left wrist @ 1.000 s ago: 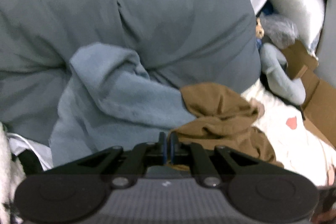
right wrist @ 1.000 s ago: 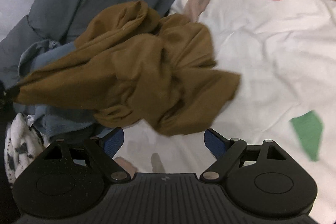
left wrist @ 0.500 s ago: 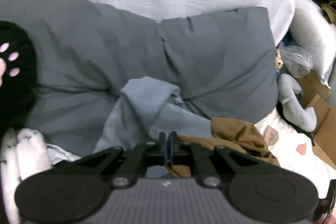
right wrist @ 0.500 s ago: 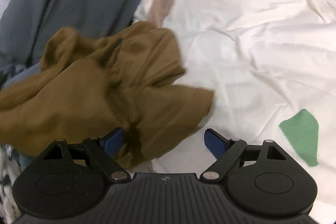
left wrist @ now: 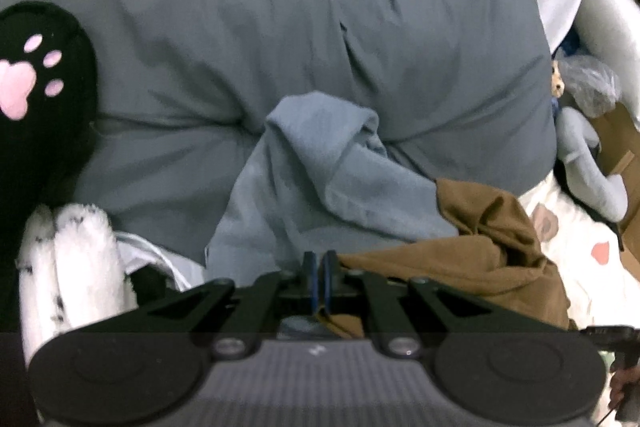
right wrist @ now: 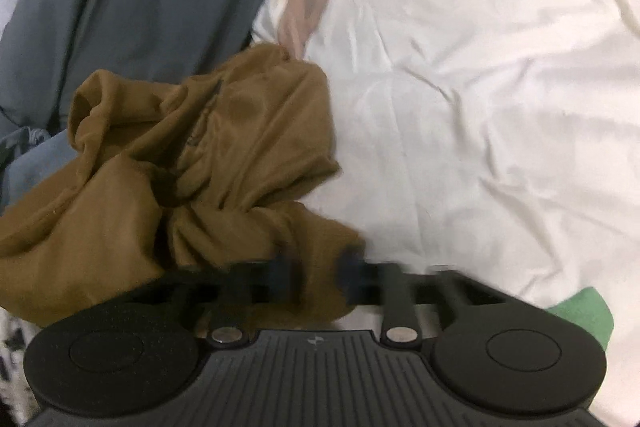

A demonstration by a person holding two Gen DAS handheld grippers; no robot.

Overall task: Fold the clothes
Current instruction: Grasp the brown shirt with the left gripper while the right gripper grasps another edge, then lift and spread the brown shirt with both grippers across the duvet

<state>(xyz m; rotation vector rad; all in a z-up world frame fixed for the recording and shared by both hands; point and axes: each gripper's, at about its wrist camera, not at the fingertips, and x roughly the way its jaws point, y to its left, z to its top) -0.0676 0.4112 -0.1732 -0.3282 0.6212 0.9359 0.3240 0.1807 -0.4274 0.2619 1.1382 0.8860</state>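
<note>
Where pillows point(left wrist: 440, 67) lean, a white patterned sheet point(right wrist: 480, 147).

No words, numbers or brand names can be read in either view. The only mark is a small pale emblem moulded on the ribbed housing of each gripper, at the lower middle of the frame, too small to make out. The pink paw print point(left wrist: 18, 83) on the black plush at the left edge is a picture, not lettering.
</note>
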